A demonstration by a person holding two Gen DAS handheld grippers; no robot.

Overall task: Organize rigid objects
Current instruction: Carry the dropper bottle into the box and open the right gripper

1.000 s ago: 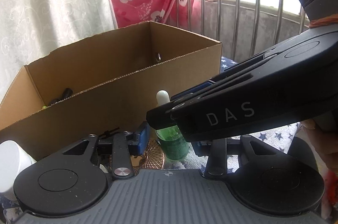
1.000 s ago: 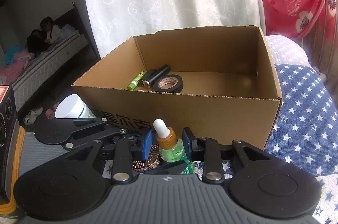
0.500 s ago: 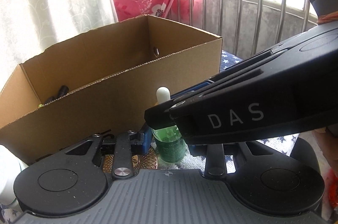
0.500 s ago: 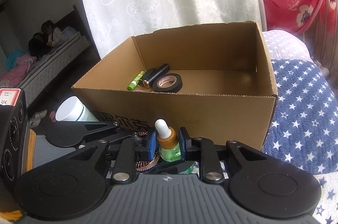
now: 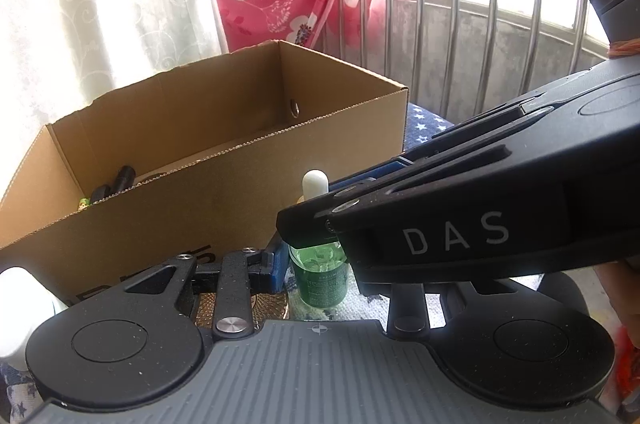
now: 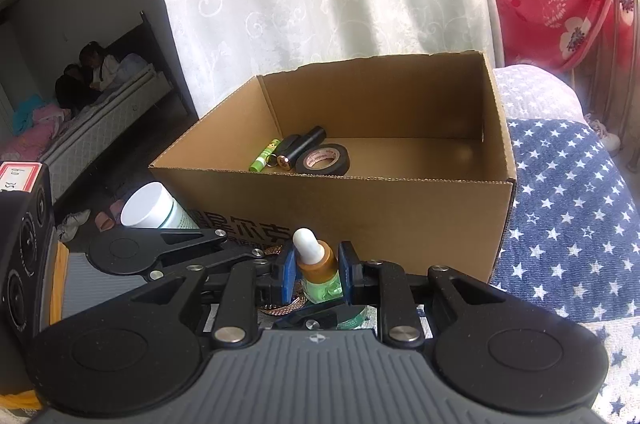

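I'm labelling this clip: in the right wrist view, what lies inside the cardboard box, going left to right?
Green battery → black cylinder → roll of black tape. The rest of the cardboard box floor to the right shows nothing else.

I am holding my right hand-held gripper (image 6: 317,274) low and level, pointing forward, with its two blue-padded fingers (image 6: 287,274) drawn in close on either side of the green dropper bottle (image 6: 316,266), pressing its amber collar. My left hand-held gripper (image 5: 320,276) is sitting lower and to the left, pointing in from the side; its blue left pad (image 5: 276,270) is standing just beside the bottle's glass body, while its right finger is hidden beneath the right tool's black body, which is crossing over it. Part of my right hand (image 5: 624,280) is showing behind that tool.
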